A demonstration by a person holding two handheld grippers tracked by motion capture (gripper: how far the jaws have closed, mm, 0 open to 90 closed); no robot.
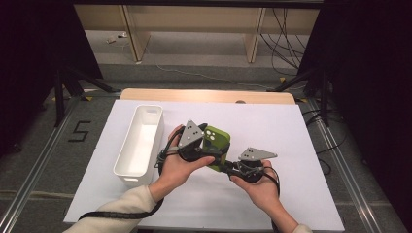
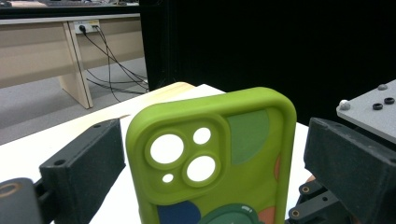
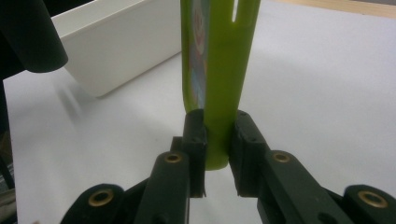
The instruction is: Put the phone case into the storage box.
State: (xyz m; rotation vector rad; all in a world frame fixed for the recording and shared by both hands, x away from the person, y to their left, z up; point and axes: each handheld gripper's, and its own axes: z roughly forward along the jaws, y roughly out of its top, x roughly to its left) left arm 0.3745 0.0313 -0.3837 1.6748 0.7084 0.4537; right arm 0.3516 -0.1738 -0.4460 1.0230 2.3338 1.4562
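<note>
Right gripper view: phone case [image 3: 219, 70] between claw [image 3: 217, 144] jaws

- Worktop [image 1: 291, 126]: rectangular, covered by a white sheet; a strip of light wood shows along the far edge.
- White bin [image 1: 140, 144]: long, narrow, open-topped and empty, resting directly on the white sheet at its left side, long axis running front to back.
- Floor [image 1: 43, 160]: grey, with a metal rail either side of the worktop.
</note>
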